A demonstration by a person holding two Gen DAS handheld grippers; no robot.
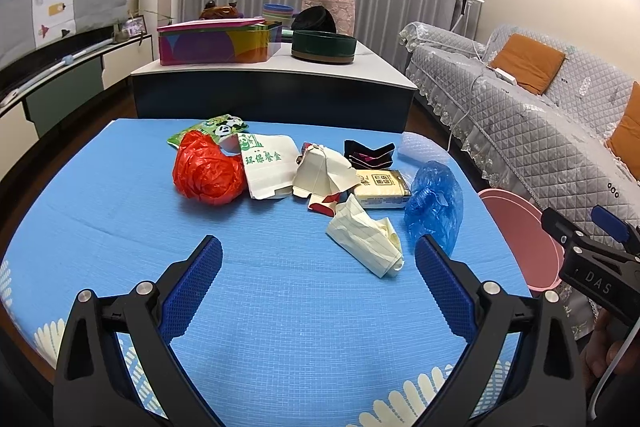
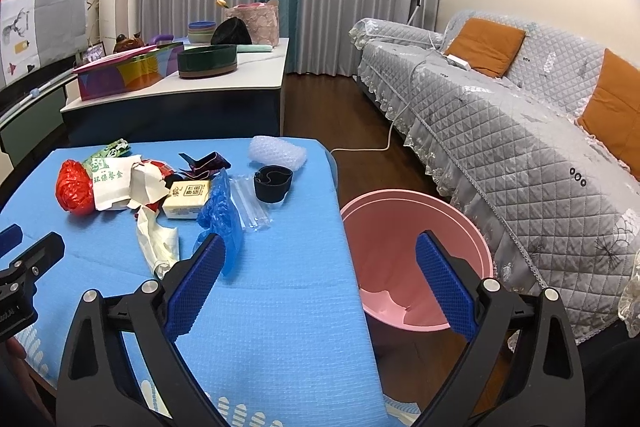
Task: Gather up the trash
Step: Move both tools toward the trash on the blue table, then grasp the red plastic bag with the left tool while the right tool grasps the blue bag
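Trash lies in a pile on the blue-covered table (image 1: 120, 227): a red plastic bag (image 1: 206, 173), a white paper bag with green print (image 1: 266, 163), torn cardboard (image 1: 324, 175), a yellow packet (image 1: 382, 187), crumpled lined paper (image 1: 366, 239), a blue plastic bag (image 1: 434, 207). The right wrist view adds bubble wrap (image 2: 278, 151), a black band (image 2: 273, 183) and a clear wrapper (image 2: 254, 207). A pink bin (image 2: 416, 267) stands on the floor right of the table. My left gripper (image 1: 318, 259) is open and empty above the table, short of the pile. My right gripper (image 2: 318, 259) is open and empty over the table edge and bin.
A grey quilted sofa (image 2: 520, 131) with orange cushions runs along the right. Behind the table is a low white-topped table (image 1: 276, 71) with a colourful tin, a green round box and bowls. A white cable (image 2: 376, 147) lies on the dark wood floor.
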